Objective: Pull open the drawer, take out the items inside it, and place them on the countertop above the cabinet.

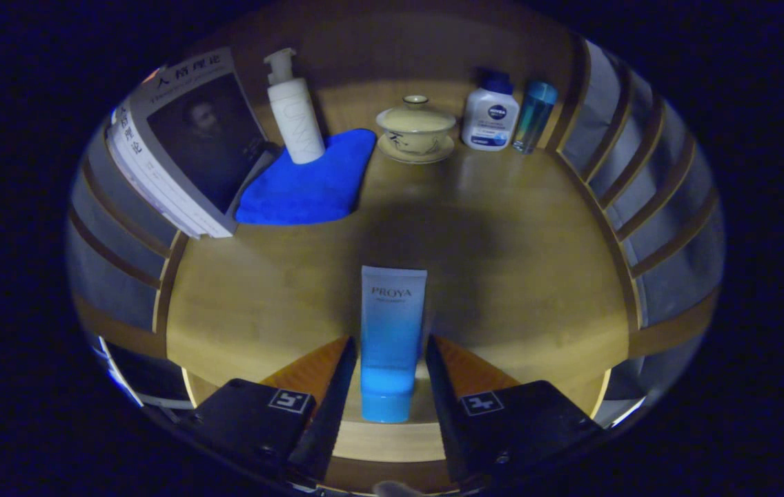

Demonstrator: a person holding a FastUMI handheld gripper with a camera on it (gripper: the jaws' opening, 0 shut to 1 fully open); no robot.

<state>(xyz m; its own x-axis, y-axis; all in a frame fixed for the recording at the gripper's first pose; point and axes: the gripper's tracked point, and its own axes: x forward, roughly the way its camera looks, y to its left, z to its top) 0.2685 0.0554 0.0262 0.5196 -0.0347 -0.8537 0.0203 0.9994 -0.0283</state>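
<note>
Hand-held gripper (390, 376) held low over wooden table (516, 276), fingers spread to either side of blue cosmetic tube (390, 338). Tube stood cap-down between fingers; whether fingers touched it, could not tell. Beyond fingers, near back of table: blue cloth (309, 179) with white pump bottle (293, 110) standing on its far edge, stack of books (178, 145) tilted beside cloth, lidded tea bowl on saucer (415, 130), white lotion bottle with dark cap (491, 114), teal tumbler (534, 116) just beside it. Slatted walls (647, 179) at both sides.
</note>
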